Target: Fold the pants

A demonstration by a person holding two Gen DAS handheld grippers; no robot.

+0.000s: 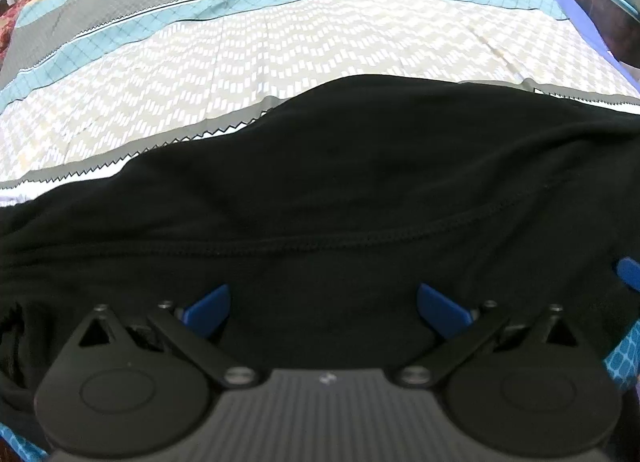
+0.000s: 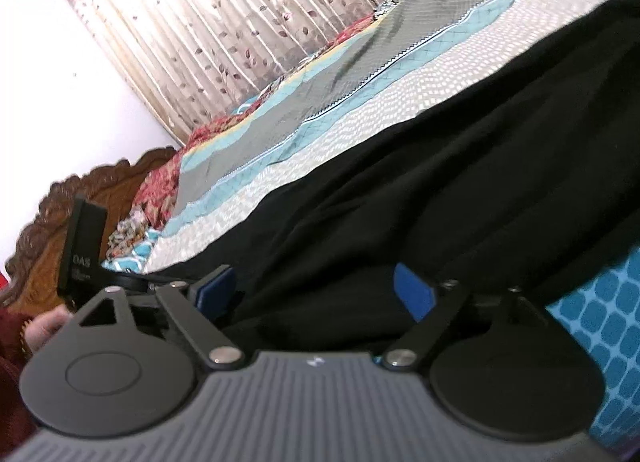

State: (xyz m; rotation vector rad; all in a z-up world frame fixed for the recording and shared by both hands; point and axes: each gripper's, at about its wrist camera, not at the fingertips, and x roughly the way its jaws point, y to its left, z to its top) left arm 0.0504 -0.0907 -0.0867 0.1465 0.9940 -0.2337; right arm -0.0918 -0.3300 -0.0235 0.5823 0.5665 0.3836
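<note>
1. Bedroom. We work on a bed under a patterned bedspread [image 1: 280, 61] banded in grey, teal and cream; a leaf-print curtain [image 2: 240, 21] and a carved wooden headboard [image 2: 60, 213] stand behind it.
2. The pants [image 1: 340, 189], black, lie spread on the near side of the bed, directly ahead of both tools and running across the left wrist view.
3. Left gripper [image 1: 324, 306]: jaws parted wide, blue fingertips [image 1: 210, 308] low over the cloth, nothing between them that we can see.
4. Right gripper [image 2: 316, 288]: likewise spread apart, with black cloth bunched between and beneath the fingers but not pinched.
5. Handling, as we judge it: soft, light knit, limp, wrinkles readily, not fragile. It will sag unless both ends are lifted together.
6. Hold: we would pinch near an edge or along the stitched seam [image 1: 320, 238], where layers double.
7. Long axis appears to run left to right, parallel to the bed's near edge; which end is the waist we cannot tell.
</note>
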